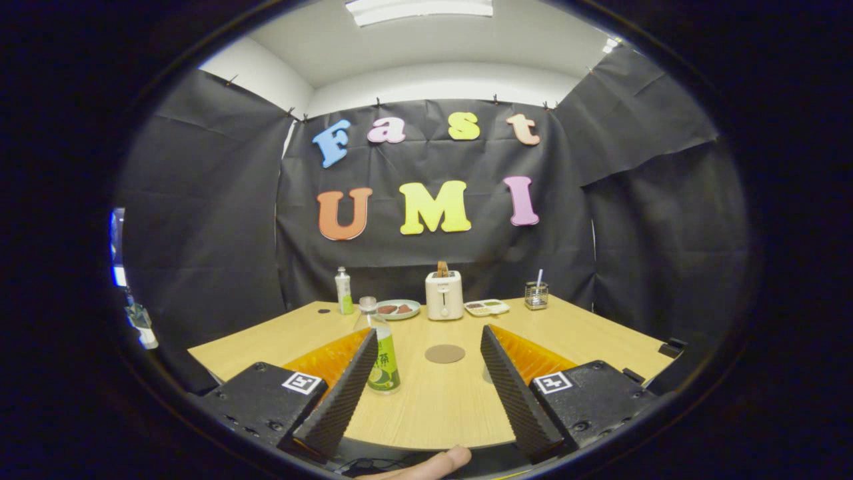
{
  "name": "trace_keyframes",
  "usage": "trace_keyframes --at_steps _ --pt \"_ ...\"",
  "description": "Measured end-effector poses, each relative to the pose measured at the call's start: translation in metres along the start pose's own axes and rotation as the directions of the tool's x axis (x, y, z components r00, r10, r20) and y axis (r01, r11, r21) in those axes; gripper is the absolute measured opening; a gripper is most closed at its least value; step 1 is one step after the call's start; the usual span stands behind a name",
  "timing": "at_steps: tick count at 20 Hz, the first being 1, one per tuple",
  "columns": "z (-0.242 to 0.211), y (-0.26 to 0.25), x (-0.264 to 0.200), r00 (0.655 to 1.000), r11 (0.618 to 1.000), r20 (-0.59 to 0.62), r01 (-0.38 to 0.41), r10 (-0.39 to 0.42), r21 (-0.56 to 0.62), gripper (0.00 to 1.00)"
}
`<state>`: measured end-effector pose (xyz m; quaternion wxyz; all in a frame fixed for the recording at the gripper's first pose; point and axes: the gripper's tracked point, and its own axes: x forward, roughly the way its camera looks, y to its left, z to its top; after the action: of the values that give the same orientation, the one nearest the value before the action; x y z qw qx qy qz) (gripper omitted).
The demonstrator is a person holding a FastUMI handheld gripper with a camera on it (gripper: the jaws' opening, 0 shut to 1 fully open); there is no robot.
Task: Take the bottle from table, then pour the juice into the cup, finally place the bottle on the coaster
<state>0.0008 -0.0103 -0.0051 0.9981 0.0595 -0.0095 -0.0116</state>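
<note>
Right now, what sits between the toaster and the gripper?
In the gripper view, a round brown coaster lies on the table between the toaster and the open gripper.

My bottle (382, 353) stands upright on the table (440, 400), a clear plastic one with its cap off, a green label round its lower half and pale contents low inside; it sits just ahead of my tool's (426, 347) left finger, which overlaps its left side, and the fingers are spread wide with nothing pressed between them. The coaster (444, 353), a flat round brown disc, lies on the table to the bottle's right, between and beyond the fingers. Of the cup I can tell only a faint clear shape (488, 375) at the inner edge of the right finger.
</note>
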Motion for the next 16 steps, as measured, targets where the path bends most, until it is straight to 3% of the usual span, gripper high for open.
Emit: trace_keyframes --at_steps 7,16 --pt "-0.005 0.004 0.006 1.0 1.0 0.001 -0.012 0.012 0.002 1.0" --pt "-0.042 0.031 0.06 0.998 0.998 -0.024 -0.057 0.057 0.001 1.0"
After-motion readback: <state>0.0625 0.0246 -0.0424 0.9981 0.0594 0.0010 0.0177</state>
